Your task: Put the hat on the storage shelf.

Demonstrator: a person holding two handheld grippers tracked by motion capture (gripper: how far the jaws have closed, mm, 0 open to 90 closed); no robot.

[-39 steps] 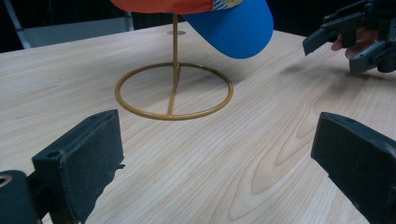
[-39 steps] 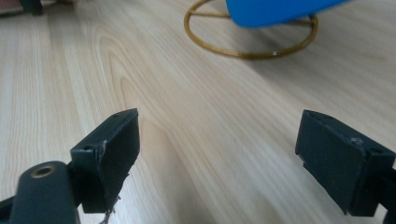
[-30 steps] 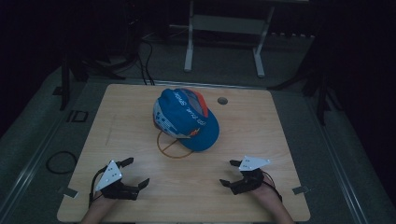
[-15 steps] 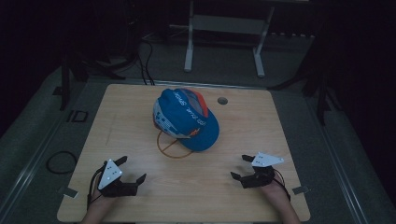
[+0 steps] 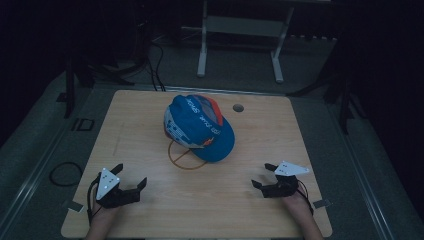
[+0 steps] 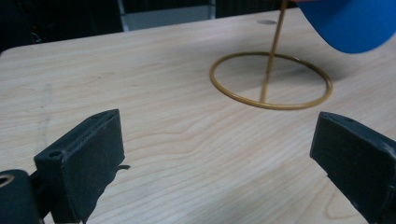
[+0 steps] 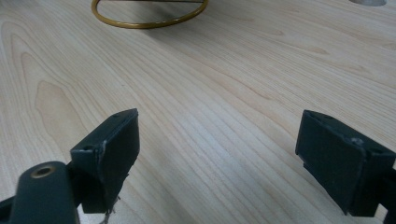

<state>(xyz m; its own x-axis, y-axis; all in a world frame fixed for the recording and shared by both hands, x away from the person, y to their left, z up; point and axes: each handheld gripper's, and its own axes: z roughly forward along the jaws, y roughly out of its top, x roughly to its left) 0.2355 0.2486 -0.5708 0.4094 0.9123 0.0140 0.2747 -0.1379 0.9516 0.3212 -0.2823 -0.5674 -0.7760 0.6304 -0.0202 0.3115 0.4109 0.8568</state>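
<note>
You have a blue cap [image 5: 200, 127] sitting near the middle of the pale wooden table [image 5: 140, 117], its cloth crown printed with white lettering and a checked patch, with an orange-red panel on the far side. It is perched on a thin brass-coloured wire stand [image 5: 186, 159]: a flat round ring lying on the wood with a slim upright rod rising from it. In your left gripper view the ring [image 6: 271, 81] and rod show clearly, with the smooth blue brim [image 6: 348, 23] hanging over them at top right.

Your left gripper [image 5: 131, 186] rests near the table's front left corner, its two blocky matte black jaws spread wide with bare wood grain between them. Your right gripper [image 5: 263, 176] sits near the front right, well apart from the cap, jaws likewise spread wide and holding nothing. Each carries a grey three-cornered plate on top.

A small round grey hole [image 5: 238, 107] is set in the tabletop just beyond the cap
</note>
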